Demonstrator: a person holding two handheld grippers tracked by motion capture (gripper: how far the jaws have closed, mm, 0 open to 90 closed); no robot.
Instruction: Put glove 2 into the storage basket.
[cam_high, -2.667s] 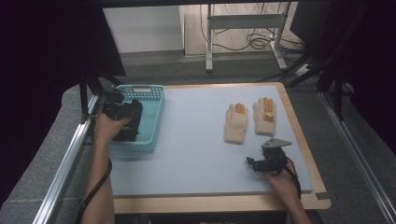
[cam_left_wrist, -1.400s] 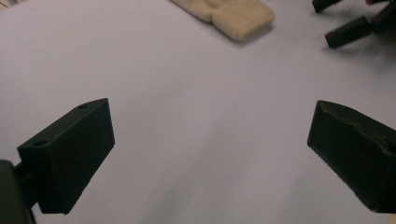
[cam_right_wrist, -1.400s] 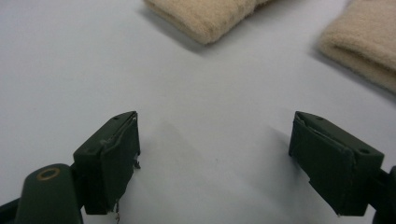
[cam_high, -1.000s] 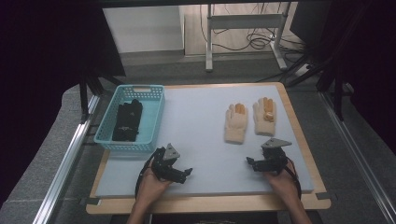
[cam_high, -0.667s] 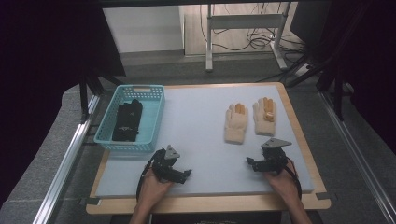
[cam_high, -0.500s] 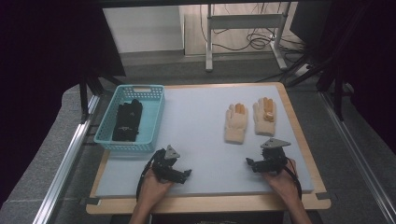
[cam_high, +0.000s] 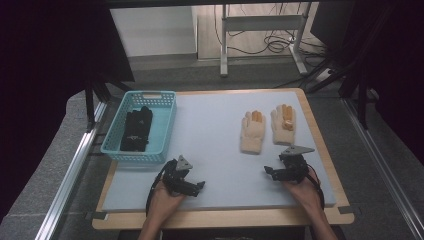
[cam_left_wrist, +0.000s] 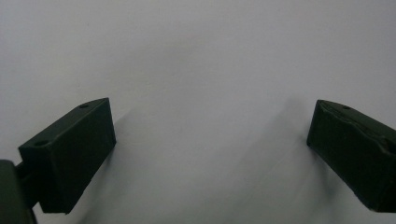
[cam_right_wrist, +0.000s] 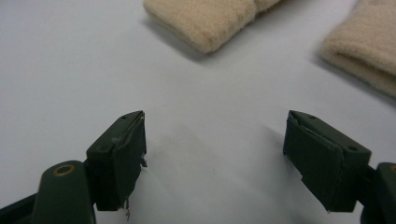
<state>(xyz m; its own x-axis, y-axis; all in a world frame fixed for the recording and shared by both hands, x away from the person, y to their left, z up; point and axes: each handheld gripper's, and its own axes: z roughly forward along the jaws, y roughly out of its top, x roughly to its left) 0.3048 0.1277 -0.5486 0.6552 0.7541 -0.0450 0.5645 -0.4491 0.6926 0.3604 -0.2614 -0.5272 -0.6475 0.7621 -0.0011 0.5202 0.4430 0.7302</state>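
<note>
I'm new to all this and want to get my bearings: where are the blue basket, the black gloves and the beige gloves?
blue basket (cam_high: 166, 127): high view, on its right wall.
black gloves (cam_high: 137, 131): high view, middle of the pile in the basket.
beige gloves (cam_high: 251, 134): high view, palm of the left one.

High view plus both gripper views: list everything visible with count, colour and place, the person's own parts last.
Beige knitted gloves with orange patches: two, side by side, right half of mat, palms up.
Black gloves: one pile, count unclear, inside the basket.
Turquoise plastic mesh basket: one, far left of mat.
Pale grey-blue foam mat: one, covering the table.
Light wooden table: one, edge showing around the mat.
Left gripper: black, fingers open and empty, near edge left.
Right gripper: black, fingers open and empty though just closing slightly, near edge right.
Hands: two, bottom.
</note>
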